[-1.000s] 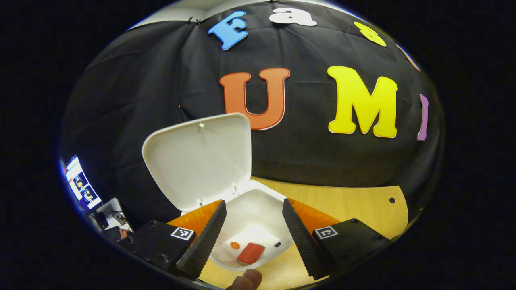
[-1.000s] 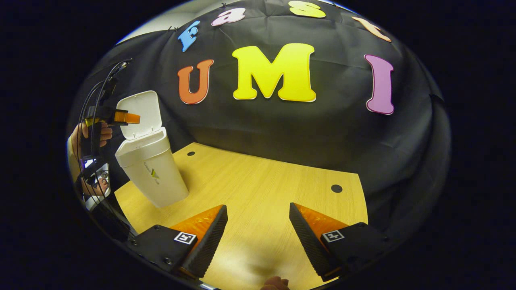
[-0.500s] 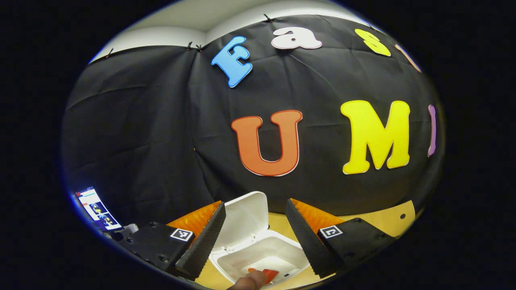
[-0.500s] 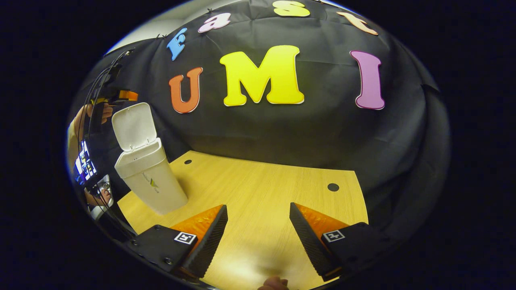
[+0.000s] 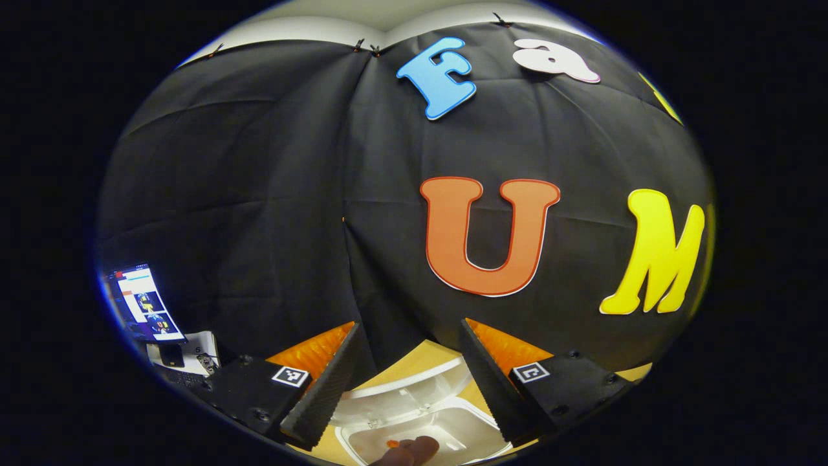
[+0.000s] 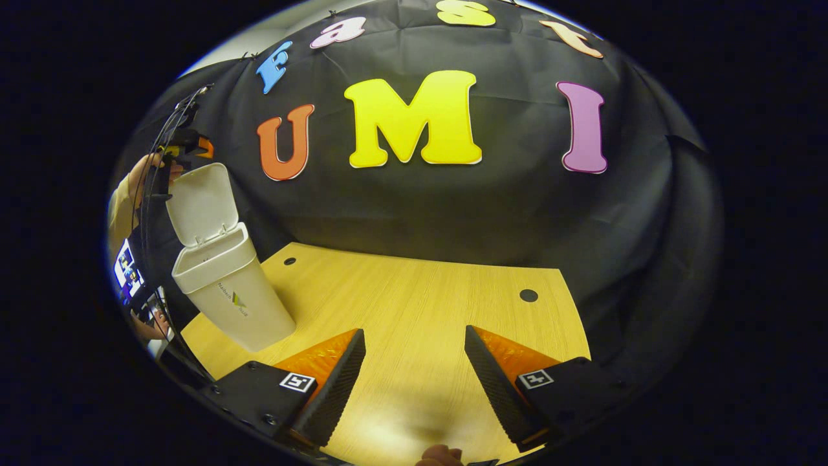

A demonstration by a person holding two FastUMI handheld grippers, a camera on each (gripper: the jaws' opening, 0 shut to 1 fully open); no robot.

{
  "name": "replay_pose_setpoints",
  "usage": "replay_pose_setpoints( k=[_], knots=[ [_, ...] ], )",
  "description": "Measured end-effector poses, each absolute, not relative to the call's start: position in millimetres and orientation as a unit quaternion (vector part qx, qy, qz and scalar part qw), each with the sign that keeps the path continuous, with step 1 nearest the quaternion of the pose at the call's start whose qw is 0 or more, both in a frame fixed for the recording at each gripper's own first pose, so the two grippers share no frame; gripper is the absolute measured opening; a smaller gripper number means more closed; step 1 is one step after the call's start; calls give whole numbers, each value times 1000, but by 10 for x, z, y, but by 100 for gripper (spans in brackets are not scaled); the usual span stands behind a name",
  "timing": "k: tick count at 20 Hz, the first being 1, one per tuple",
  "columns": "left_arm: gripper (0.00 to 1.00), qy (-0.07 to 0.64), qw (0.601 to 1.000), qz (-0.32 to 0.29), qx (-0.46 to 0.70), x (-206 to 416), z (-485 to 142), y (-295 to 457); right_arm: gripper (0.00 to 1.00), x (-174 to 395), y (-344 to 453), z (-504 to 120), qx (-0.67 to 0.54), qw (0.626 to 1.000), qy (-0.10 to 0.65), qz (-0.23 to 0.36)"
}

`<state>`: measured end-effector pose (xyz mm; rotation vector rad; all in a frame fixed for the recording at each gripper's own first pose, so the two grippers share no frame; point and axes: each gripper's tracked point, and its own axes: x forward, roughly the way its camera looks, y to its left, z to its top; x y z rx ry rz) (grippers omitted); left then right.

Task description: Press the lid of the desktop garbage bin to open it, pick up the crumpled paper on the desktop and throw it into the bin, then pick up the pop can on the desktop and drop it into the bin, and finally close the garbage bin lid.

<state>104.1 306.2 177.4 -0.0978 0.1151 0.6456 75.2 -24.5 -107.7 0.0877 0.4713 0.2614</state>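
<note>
The white desktop bin (image 6: 226,291) stands at the table's left end with its lid (image 6: 200,204) swung up. My left gripper (image 6: 187,145) hovers just above the lid's top edge, held by a hand (image 6: 139,181). In the left gripper view its fingers stand open (image 5: 409,323) with nothing between them, high over the bin's mouth (image 5: 453,433) and the lid (image 5: 401,388) seen edge-on. A small orange-red bit (image 5: 391,444) shows inside the bin. My right gripper (image 6: 413,331) is open and empty, low over the wooden table (image 6: 414,291).
The black cloth wall closes the back and right of the table. Two dark holes (image 6: 528,295) mark the tabletop. A lit screen (image 5: 142,304) and some gear sit off the table's left end. A fingertip (image 5: 407,451) shows at the bottom edge.
My left gripper has risen and tilted up, from looking into the bin to above the lid's top edge. The right gripper has turned slightly; the bin stays open.
</note>
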Motion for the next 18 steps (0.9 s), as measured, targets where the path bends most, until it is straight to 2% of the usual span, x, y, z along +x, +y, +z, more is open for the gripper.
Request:
replay_pose_setpoints(
  k=[5, 10, 18],
  knots=[
    [99, 61, 942, 317, -92, 1021, 1628, 3037, 98, 652, -170, -1112, 47, 962, 235, 130],
    [97, 59, 941, 312, -120, 907, 1503, 2707, 98, 540, -116, -1257, 44, 958, 248, 137],
    [96, 52, 938, 329, -94, 698, 1066, 2119, 98, 328, -13, -1427, 28, 951, 258, 166]
  ],
)
